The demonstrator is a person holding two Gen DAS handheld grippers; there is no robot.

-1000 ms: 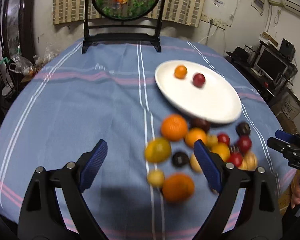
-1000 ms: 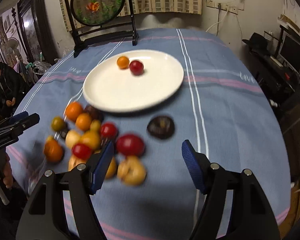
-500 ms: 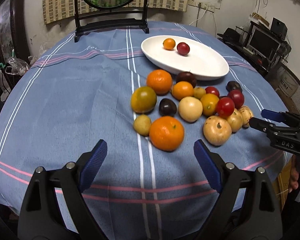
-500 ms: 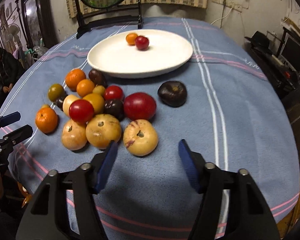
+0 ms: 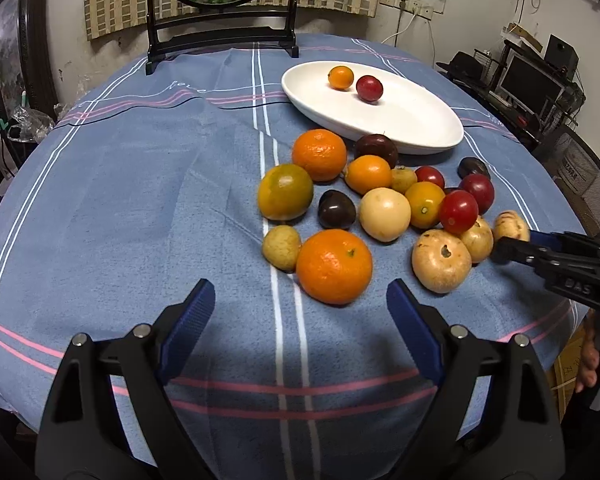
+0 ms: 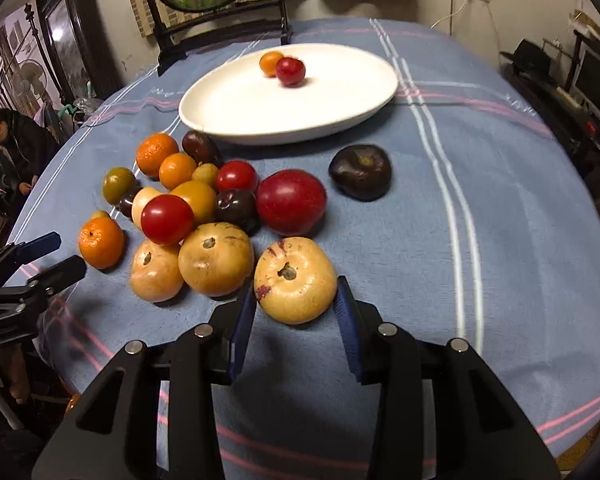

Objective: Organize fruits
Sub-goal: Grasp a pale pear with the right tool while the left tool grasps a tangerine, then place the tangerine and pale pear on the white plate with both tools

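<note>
The pale yellow fruit (image 6: 295,280) lies on the blue tablecloth (image 6: 480,240) at the pile's near edge, between my right gripper (image 6: 296,312) pads as its jaws close around it. My left gripper (image 5: 300,316) gapes empty, a big orange (image 5: 334,266) at its twelve o'clock. The white plate (image 6: 260,120), at twelve o'clock beyond the pile, holds two small fruits.
</note>
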